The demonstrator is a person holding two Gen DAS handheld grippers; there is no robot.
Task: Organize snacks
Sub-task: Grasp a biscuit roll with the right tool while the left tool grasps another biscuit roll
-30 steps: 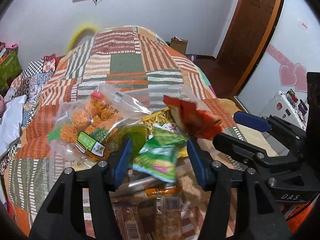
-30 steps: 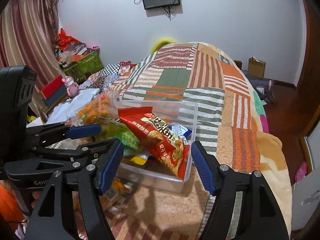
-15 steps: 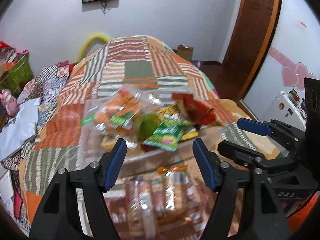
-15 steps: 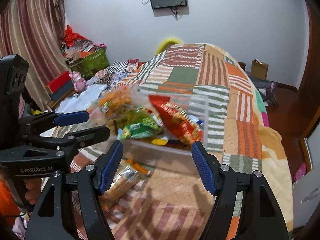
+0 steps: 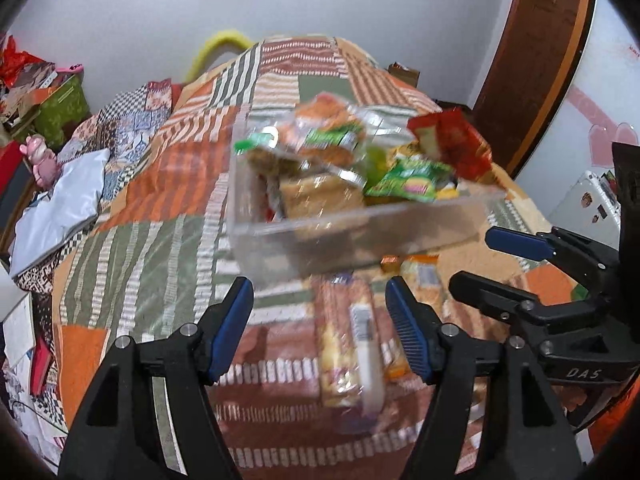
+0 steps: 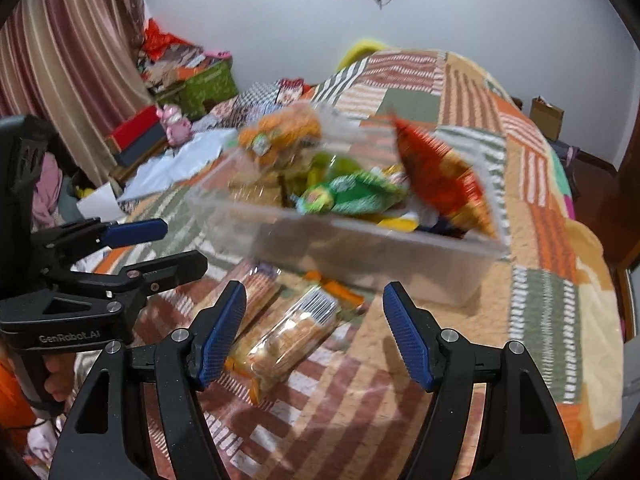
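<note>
A clear plastic bin (image 5: 348,240) sits on the patchwork bed, filled with snacks: an orange puff bag (image 5: 324,128), a green packet (image 5: 412,180) and a red chip bag (image 5: 452,144). It also shows in the right wrist view (image 6: 372,248), with the red bag (image 6: 436,180). Long clear-wrapped biscuit packs (image 5: 352,340) lie on the blanket in front of the bin, also in the right wrist view (image 6: 288,336). My left gripper (image 5: 320,328) is open and empty above them. My right gripper (image 6: 316,332) is open and empty over the packs.
The bed blanket (image 5: 160,240) spreads around the bin. Clutter, a green box (image 6: 204,84) and a pink toy (image 6: 176,120) lie at the left. A curtain (image 6: 60,60) hangs at far left. A wooden door (image 5: 532,60) stands at the right.
Both grippers have pulled back from the bin, which now looks smaller and farther. More biscuit packs on the blanket have come into view. Both stay open.
</note>
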